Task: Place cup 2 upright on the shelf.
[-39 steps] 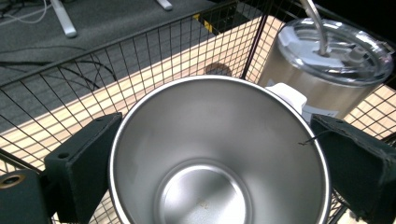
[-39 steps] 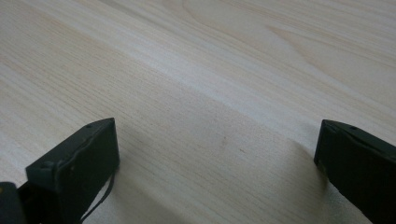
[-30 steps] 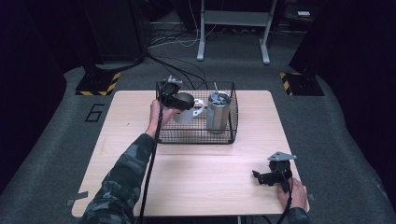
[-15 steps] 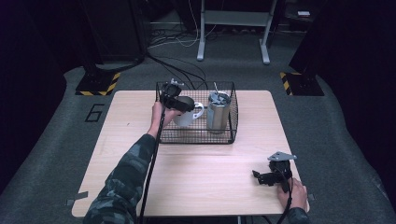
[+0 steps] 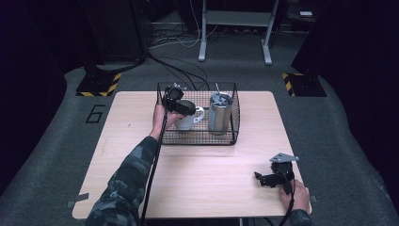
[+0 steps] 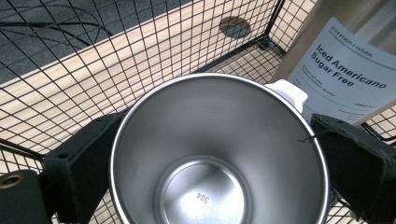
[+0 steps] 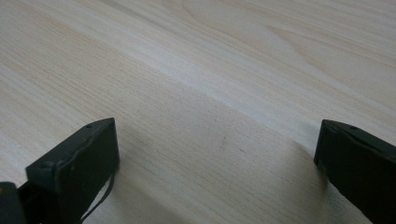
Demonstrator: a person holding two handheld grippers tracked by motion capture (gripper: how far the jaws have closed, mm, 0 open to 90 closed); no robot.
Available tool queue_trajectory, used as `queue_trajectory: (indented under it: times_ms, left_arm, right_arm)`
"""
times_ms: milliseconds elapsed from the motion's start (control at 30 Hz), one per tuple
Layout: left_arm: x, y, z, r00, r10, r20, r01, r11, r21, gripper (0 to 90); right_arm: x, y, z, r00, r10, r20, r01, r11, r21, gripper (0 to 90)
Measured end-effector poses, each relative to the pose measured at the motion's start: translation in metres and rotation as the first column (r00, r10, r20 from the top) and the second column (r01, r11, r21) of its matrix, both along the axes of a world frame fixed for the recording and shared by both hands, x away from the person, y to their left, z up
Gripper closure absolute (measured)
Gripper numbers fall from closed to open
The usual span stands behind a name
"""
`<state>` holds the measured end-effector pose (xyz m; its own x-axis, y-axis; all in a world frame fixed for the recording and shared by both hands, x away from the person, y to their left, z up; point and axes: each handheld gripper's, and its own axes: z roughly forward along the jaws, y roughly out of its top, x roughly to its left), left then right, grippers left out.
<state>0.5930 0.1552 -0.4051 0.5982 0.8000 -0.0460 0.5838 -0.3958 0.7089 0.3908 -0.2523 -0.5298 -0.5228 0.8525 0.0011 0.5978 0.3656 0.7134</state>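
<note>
Right, risks as I read them from here:
Mug: my left gripper (image 5: 178, 104) holds the mug (image 6: 219, 154), jaws clamped on its steel rim from both sides, inside the basket (image 5: 197, 137) at its left end.
Slip: I judge the grip thin, pads on a smooth rim; a tilt or jerk could let the mug drop back onto the wire floor.
Snag: the white handle (image 6: 290, 93) points toward the tumbler (image 5: 219, 113); lifting crooked could catch it on the tumbler or its label (image 6: 345, 79).
Basket wall: the near wires sit close to my jaws; dragging sideways could hook them and shift the basket.
Right gripper (image 5: 273, 178): rests spread wide on the table (image 7: 224, 70), holding nothing, well apart from the basket, so it can't steady anything.
</note>
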Motion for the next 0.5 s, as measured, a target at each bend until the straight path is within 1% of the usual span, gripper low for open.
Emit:
queue_trajectory:
  times_ms: [167, 200, 300, 400, 500]
  left_arm:
    - [0.001, 0.000, -0.003, 0.9999, 0.005, -0.009, -0.005, 1.0000, 0.002, 6.2]
    - [0.002, 0.000, -0.004, 1.0000, 0.007, -0.005, -0.007, 1.0000, 0.005, 6.2]
    - [0.002, -0.001, -0.007, 0.9998, 0.005, -0.017, -0.005, 0.9999, 0.011, 6.2]
    - [0.003, -0.002, -0.010, 0.9999, 0.008, -0.015, -0.007, 0.9998, 0.020, 6.2]
    - [0.005, -0.002, -0.013, 0.9997, 0.012, -0.022, -0.011, 0.9996, 0.024, 6.2]
  right_arm:
    - [0.000, 0.000, 0.000, 1.0000, 0.000, 0.000, 0.000, 1.000, 0.000, 0.0]
    - [0.000, 0.000, 0.000, 1.0000, 0.000, 0.000, 0.000, 1.000, 0.000, 0.0]
    - [0.000, 0.000, 0.000, 1.0000, 0.000, 0.000, 0.000, 1.000, 0.000, 0.0]
    - [0.000, 0.000, 0.000, 1.0000, 0.000, 0.000, 0.000, 1.000, 0.000, 0.0]
    - [0.000, 0.000, 0.000, 1.0000, 0.000, 0.000, 0.000, 1.000, 0.000, 0.0]
